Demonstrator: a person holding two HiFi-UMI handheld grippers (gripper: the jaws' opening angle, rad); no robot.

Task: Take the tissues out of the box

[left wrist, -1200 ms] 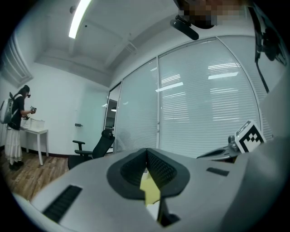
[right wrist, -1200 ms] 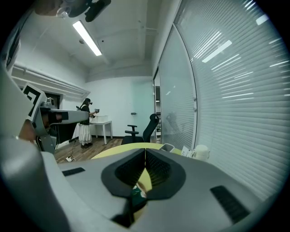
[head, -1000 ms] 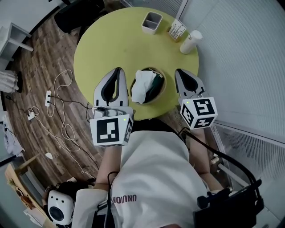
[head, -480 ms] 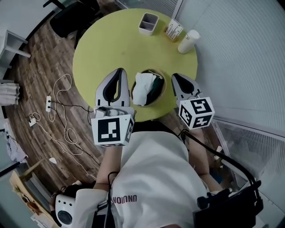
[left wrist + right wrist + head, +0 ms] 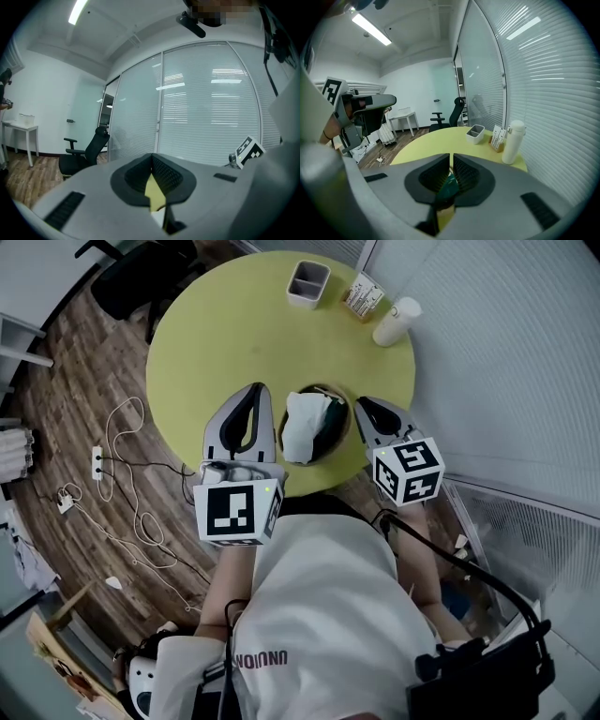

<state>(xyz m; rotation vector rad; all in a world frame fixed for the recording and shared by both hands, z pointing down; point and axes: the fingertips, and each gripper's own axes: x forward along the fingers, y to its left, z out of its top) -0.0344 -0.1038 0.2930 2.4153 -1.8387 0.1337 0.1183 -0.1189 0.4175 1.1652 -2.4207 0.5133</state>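
There was one round yellow-green worktop (image 5: 234,343). Two hand-held grippers showed over it: one left hand-held gripper (image 5: 255,390) and one right hand-held gripper (image 5: 360,403). There was one round tissue box (image 5: 330,430), with one bunch of white tissue (image 5: 300,423) in it. Three other things stood on the worktop: one grey organizer (image 5: 308,282) with two compartments, one white bottle (image 5: 397,321) and one card holder (image 5: 361,298). One black office chair (image 5: 141,282) and one power strip (image 5: 97,462) were on the floor (image 5: 66,381).
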